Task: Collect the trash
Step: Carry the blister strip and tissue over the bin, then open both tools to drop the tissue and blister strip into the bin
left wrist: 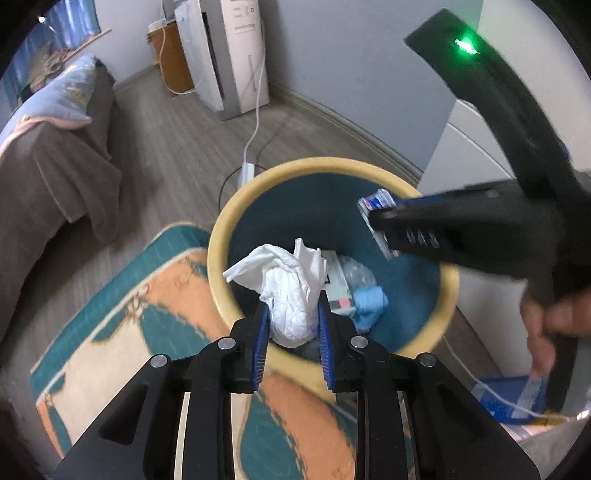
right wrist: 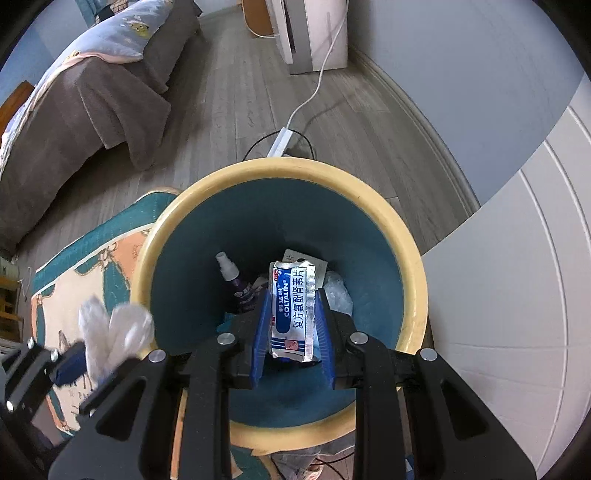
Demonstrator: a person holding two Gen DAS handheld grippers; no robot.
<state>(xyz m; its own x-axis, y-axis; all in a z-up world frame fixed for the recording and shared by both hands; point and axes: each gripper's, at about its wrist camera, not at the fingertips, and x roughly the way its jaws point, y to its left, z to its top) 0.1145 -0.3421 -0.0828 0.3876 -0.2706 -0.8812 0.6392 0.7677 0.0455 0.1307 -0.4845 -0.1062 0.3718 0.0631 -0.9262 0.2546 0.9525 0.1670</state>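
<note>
1. We see the left gripper (left wrist: 293, 325) with its jaws clamped on a crumpled white tissue (left wrist: 288, 291), held over the near rim of the trash bin (left wrist: 236, 206).
2. Our right gripper (right wrist: 291, 325) has its jaws closed on a silver-and-blue medicine sachet (right wrist: 293, 310), above the bin's blue interior.
3. Inside the bin lie a purple spray bottle (right wrist: 234, 277), a blue glove (left wrist: 369, 302) and clear plastic.
4. The bin stands on grey wood flooring (right wrist: 229, 110), its near side over a teal-and-orange rug (left wrist: 147, 302).
5. At 10 o'clock we see a bed (right wrist: 92, 103); at 12 o'clock a white appliance (right wrist: 310, 33) with its cable (right wrist: 317, 81).
</note>
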